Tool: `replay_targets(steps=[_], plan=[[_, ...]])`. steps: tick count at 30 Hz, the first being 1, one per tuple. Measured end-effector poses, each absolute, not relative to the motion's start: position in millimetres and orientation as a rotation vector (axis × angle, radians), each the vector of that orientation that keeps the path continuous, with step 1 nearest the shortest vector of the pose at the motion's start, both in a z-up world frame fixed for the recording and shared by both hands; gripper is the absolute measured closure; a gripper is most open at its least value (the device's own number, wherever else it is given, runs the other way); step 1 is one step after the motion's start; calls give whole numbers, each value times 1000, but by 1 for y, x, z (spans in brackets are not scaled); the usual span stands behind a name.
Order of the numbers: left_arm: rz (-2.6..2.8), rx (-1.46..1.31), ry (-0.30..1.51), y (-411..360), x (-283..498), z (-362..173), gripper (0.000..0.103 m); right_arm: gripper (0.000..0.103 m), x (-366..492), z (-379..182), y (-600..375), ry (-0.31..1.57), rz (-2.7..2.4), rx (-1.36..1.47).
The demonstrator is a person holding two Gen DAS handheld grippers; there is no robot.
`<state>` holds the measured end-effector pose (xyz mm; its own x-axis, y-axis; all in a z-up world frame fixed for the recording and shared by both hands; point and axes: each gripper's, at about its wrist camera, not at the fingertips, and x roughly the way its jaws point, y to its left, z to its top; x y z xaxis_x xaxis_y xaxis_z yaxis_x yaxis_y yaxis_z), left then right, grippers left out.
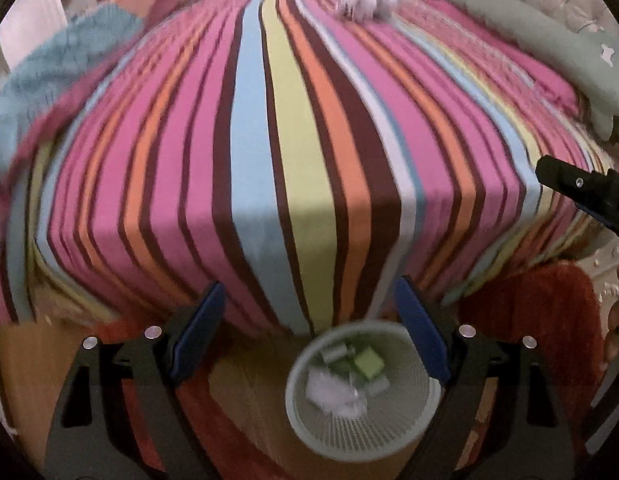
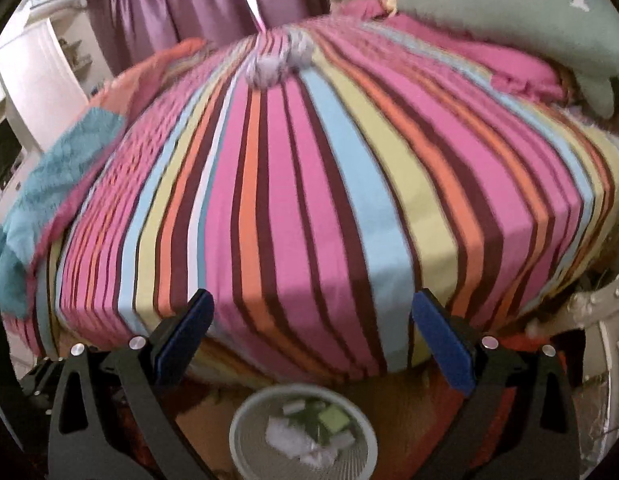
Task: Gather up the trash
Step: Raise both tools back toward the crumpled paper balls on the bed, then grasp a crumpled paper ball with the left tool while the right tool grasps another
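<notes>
Nearest, just under and between the fingers of the left gripper (image 1: 309, 332), stands the mesh wastebasket (image 1: 363, 432) on the floor at the foot of the bed, already holding crumpled white paper and a few green scraps; its rim sits close against the right-hand pad, so a careless swing could knock it over and spill what has been gathered. Both pairs of fingers stand wide apart with nothing between them, the right gripper (image 2: 311, 338) the same as the left, and the basket shows below its fingers too. Beyond the fingertips the striped bedspread (image 1: 293, 152) stretches away, bare across its middle. The remaining trash, a pale crumpled wad (image 2: 279, 60), lies far ahead of the fingers near the head of the bed, well apart from both grippers. The pictures are blurred, so its exact shape is unclear; reaching that far risks pinching the cover along with it, or dropping the light wad on the carry back. Past it lie a green plush cushion (image 2: 509, 20) and purple curtains (image 2: 181, 4).
</notes>
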<state>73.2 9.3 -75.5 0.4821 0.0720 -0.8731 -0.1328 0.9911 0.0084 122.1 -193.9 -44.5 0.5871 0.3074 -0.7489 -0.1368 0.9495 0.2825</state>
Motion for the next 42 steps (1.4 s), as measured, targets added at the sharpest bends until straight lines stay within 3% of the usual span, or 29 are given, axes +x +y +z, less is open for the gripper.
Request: replay_targets(steps=[15, 42], plan=[[54, -49, 900, 3, 184, -26, 19, 8, 210, -9, -192, 843, 276, 214], [-41, -53, 865, 11, 405, -30, 19, 8, 403, 4, -172, 869, 339, 206]])
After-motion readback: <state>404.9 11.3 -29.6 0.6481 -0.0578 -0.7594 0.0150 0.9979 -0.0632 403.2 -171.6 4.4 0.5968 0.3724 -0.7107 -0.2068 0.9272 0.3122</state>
